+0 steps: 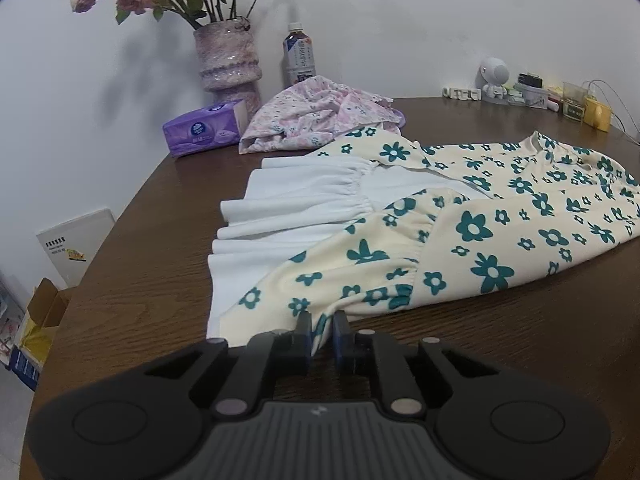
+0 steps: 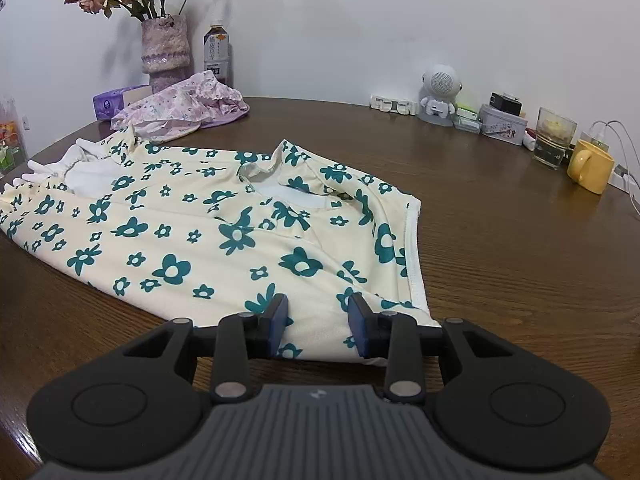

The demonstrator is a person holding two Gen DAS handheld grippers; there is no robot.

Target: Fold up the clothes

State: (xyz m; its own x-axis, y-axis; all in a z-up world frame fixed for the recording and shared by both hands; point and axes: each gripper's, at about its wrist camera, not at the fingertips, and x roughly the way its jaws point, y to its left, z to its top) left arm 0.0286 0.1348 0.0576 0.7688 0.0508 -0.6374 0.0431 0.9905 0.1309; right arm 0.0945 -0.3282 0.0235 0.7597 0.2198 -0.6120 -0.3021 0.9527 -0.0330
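A cream dress with teal flowers [image 1: 480, 220] lies spread on the brown wooden table [image 1: 140, 280], its white lining [image 1: 288, 200] showing at the skirt end. My left gripper [image 1: 322, 326] is at the near hem of the skirt, its pads pinching a fold of the flowered cloth. In the right wrist view the same dress [image 2: 180, 232] shows its neckline end. My right gripper [image 2: 318, 308] stands over the near edge of the bodice with its fingers apart. The cloth lies between them, unpressed.
A crumpled pink floral garment [image 1: 320, 116] lies at the back beside a purple tissue pack [image 1: 204, 126], a flower vase [image 1: 228, 56] and a bottle [image 1: 298, 54]. Along the far right edge stand a white figurine [image 2: 438, 94], a tin [image 2: 502, 124], a glass [image 2: 554, 138] and a yellow mug [image 2: 592, 166].
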